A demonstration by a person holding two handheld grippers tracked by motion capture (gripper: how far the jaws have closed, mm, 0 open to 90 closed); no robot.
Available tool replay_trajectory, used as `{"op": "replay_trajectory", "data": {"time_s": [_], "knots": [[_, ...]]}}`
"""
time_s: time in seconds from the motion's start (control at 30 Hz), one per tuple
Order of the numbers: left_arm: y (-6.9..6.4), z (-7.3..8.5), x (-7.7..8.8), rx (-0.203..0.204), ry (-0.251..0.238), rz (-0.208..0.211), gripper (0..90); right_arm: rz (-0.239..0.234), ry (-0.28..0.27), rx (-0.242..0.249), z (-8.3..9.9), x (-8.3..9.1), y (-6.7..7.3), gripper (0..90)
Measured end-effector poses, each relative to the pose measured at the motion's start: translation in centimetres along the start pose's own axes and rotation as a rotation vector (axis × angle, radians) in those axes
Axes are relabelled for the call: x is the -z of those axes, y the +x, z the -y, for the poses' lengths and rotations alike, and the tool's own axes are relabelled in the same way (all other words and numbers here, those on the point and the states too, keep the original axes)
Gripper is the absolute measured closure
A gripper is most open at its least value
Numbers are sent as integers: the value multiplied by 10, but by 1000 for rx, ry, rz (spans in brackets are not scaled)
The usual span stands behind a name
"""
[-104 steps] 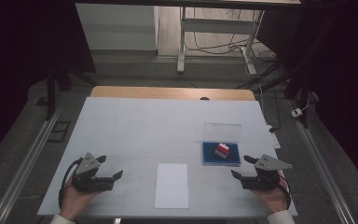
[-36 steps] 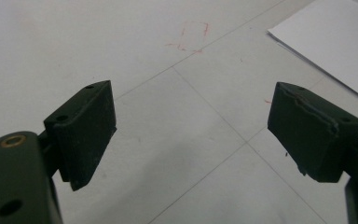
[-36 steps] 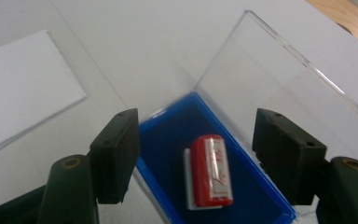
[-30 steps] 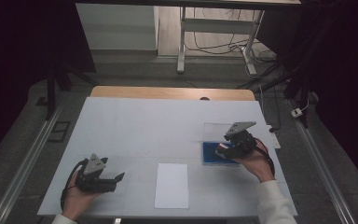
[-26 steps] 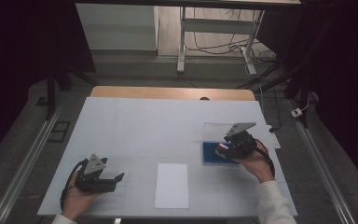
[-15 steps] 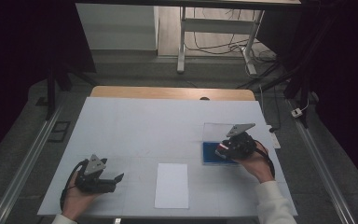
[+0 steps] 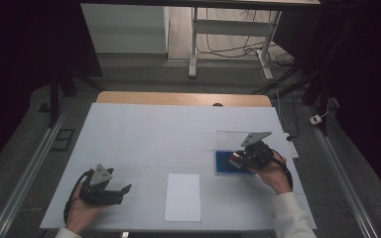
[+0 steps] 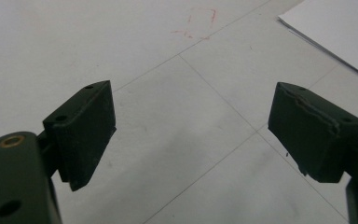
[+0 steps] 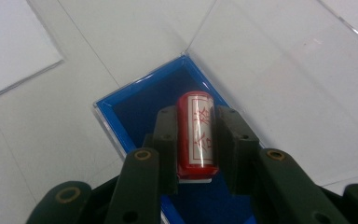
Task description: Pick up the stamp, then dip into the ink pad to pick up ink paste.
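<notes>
My right gripper (image 9: pixel 196 135) is shut on a red cylindrical stamp (image 9: pixel 195 133) with a white label and red characters. It holds the stamp just above a blue tray (image 9: pixel 142 100) with a clear hinged lid (image 9: pixel 284 70) lying open beside it. From above, the right gripper (image 7: pixel 238 158) is over the blue tray (image 7: pixel 223 166) at the right of the table. My left gripper (image 7: pixel 121 191) rests near the front left, open, with nothing between its fingers (image 8: pixel 81 133).
A white sheet of paper (image 7: pixel 182 197) lies at the front middle of the white table top (image 7: pixel 154 134). Its corner shows in the left gripper view as paper (image 8: pixel 340 28). A faint red mark (image 8: pixel 200 23) is on the surface ahead of the left gripper.
The right gripper moved from the front right edge to the blue tray and closed on the red stamp. The left gripper stayed put.
</notes>
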State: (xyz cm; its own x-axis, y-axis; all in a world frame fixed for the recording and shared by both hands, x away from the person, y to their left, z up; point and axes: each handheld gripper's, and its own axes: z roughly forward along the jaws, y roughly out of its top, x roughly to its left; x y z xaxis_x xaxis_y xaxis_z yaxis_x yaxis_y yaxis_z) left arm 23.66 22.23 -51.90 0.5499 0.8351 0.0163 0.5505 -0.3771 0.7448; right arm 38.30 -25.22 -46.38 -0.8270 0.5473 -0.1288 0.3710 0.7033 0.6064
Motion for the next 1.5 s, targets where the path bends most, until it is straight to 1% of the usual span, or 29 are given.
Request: {"op": "replay_trajectory", "data": {"time_s": [0.1, 0.2, 0.3, 0.33, 0.5, 0.53, 0.57, 0.67, 0.73, 0.77, 0.8, 0.87, 0.97, 1.03, 1.07, 1.13, 1.2, 1.27, 1.4, 1.5], "knots": [[0, 0, 0, -1, 1, -1, 151, 17, 2, 17, -1, 0, 2, 701], [0, 0, 0, 1, 0, -1, 151, 16, -5, 20, -1, 1, 2, 702], [1, 0, 0, 3, -1, -1, 151, 12, -19, 8, -1, 3, 2, 702], [1, 0, 0, 6, -4, -2, 152, 11, -20, 14, -1, 4, 2, 702], [2, 1, 0, 8, -5, -5, 152, 14, -41, -6, -1, 7, 1, 702], [2, 1, 0, 8, -4, -5, 152, 14, -56, -22, -2, 10, 0, 702], [2, 1, 0, 8, -4, -5, 152, 14, -56, -22, -2, 10, 0, 702], [2, 0, 0, 12, -5, -4, 152, 28, -100, -46, -3, 18, 1, 702], [2, 0, 1, 13, -7, -5, 152, 36, -119, -48, -4, 21, 1, 702], [3, 0, 1, 12, -6, -4, 152, 38, -126, -40, -4, 23, 1, 702], [3, 0, 1, 12, -6, -4, 152, 33, -135, -47, -4, 25, 1, 702], [3, 0, 1, 12, -8, -7, 152, 34, -144, -39, -5, 29, 2, 702], [3, 0, 1, 13, -8, -8, 152, 50, -177, -35, -8, 37, 4, 703], [4, 0, 1, 13, -9, -10, 152, 54, -184, -34, -9, 40, 5, 703], [4, 0, 1, 15, -8, -12, 153, 60, -204, -36, -13, 47, 7, 703], [5, 0, 1, 15, -8, -12, 153, 57, -218, -37, -15, 52, 8, 703], [4, 0, 1, 13, -7, -13, 153, 58, -222, -30, -16, 54, 8, 703], [4, 0, 1, 12, -5, -14, 153, 57, -226, -35, -16, 54, 8, 703], [4, 1, 1, 13, -7, -15, 153, 50, -213, -39, -16, 52, 8, 703], [5, 1, 1, 14, -6, -14, 153, 55, -182, -31, -17, 48, 8, 703]]}}
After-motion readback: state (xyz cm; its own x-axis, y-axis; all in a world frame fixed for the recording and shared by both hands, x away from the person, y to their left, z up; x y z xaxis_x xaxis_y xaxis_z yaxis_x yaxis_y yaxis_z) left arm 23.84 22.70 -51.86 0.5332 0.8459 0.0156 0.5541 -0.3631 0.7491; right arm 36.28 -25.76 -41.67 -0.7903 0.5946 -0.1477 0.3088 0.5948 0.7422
